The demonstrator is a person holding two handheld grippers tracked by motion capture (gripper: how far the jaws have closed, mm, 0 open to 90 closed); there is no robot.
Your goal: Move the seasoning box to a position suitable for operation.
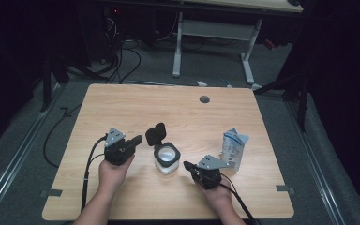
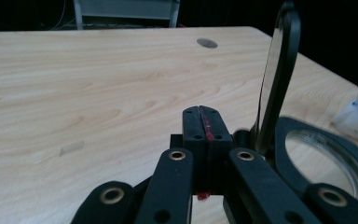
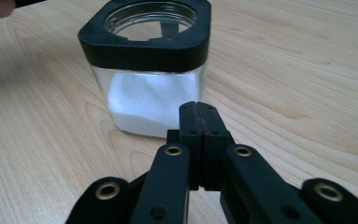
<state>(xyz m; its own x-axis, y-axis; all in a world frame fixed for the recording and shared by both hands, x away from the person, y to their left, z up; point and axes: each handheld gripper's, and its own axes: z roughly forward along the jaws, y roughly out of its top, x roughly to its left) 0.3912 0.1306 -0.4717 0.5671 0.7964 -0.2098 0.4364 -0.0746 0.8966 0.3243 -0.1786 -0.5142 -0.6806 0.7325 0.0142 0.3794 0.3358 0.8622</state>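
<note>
A square glass jar [image 1: 166, 158] with a black collar and white powder inside stands near the middle of the wooden table [image 1: 168, 108]. Its black flip lid [image 1: 155, 134] stands raised behind it. My left gripper [image 1: 137, 139] is shut with nothing held, just left of the lid [image 2: 279, 79]; the jar rim [image 2: 326, 163] is at its right. My right gripper [image 1: 187, 165] is shut and empty, pointing at the jar [image 3: 151, 70] from the right with a small gap. A white and blue pouch [image 1: 234, 149] stands upright to the right of that hand.
A round grey cable hole [image 1: 204, 99] sits in the table's far half. Cables trail from both grippers off the near edge. A white-legged desk [image 1: 213, 33] stands beyond the table. A piece of clear tape [image 2: 71, 148] lies on the wood.
</note>
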